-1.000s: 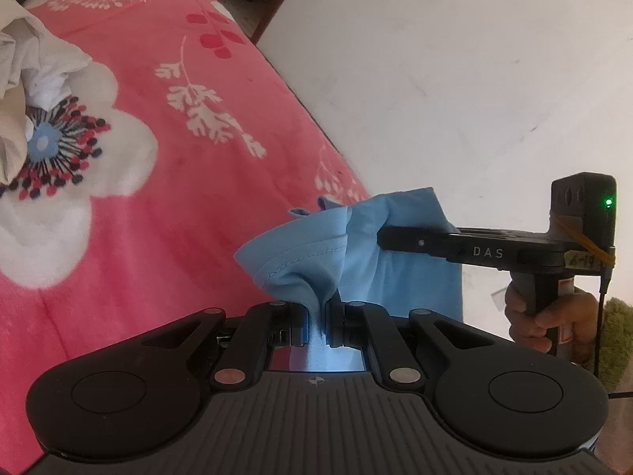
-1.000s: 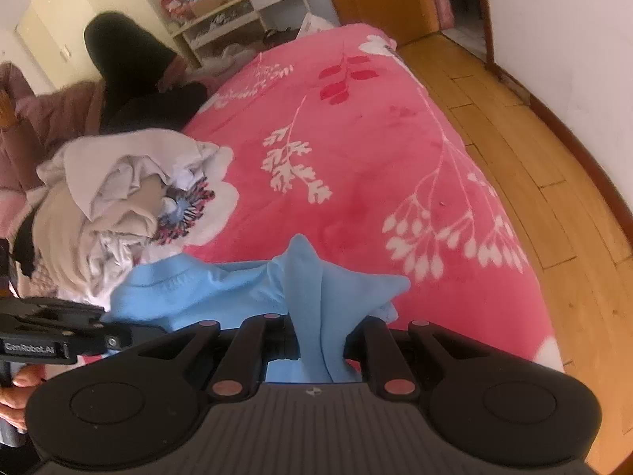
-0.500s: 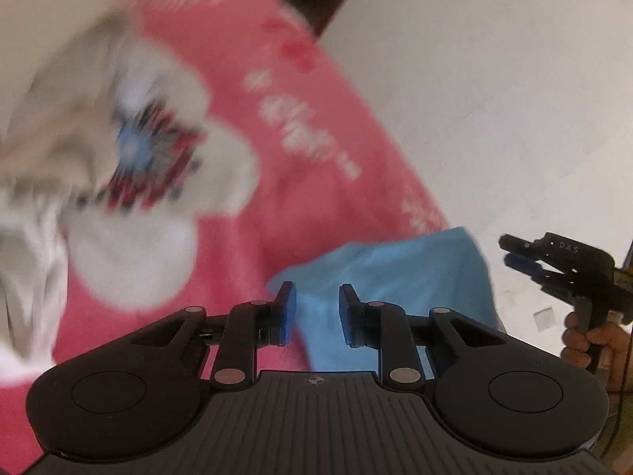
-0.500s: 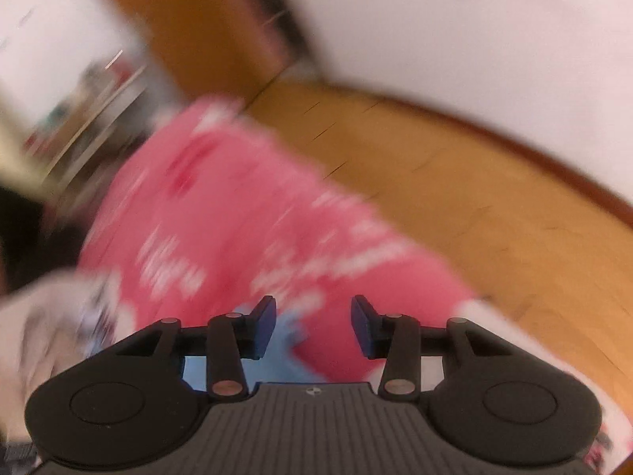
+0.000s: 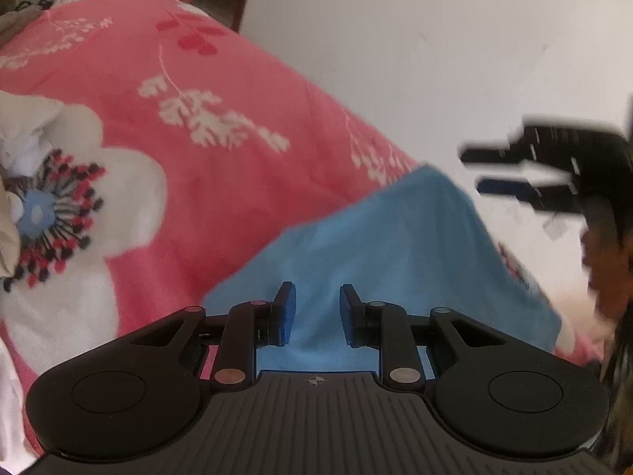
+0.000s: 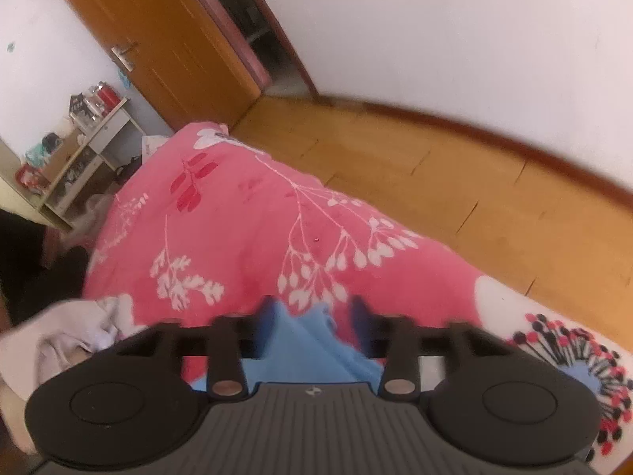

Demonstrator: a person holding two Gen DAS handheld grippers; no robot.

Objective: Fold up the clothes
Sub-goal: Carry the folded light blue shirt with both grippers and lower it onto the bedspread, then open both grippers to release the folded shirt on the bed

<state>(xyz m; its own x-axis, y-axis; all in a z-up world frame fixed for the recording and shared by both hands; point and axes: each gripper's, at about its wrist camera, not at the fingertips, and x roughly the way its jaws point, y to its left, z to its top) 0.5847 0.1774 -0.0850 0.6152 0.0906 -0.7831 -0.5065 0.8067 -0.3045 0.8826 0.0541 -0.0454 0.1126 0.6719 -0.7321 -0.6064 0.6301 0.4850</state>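
There is one blue garment [image 5: 399, 237], and it lies on one pink blanket [image 5: 237, 118] with white flowers. There are two grippers: the left gripper [image 5: 314, 308] and the right gripper [image 5: 498, 172], each with two fingers. One heap of pale clothes [image 6: 71, 336] shows at the blanket's edge; how many pieces are in it I cannot tell. One wooden door [image 6: 158, 39] and one white shelf unit [image 6: 79, 150] stand behind.
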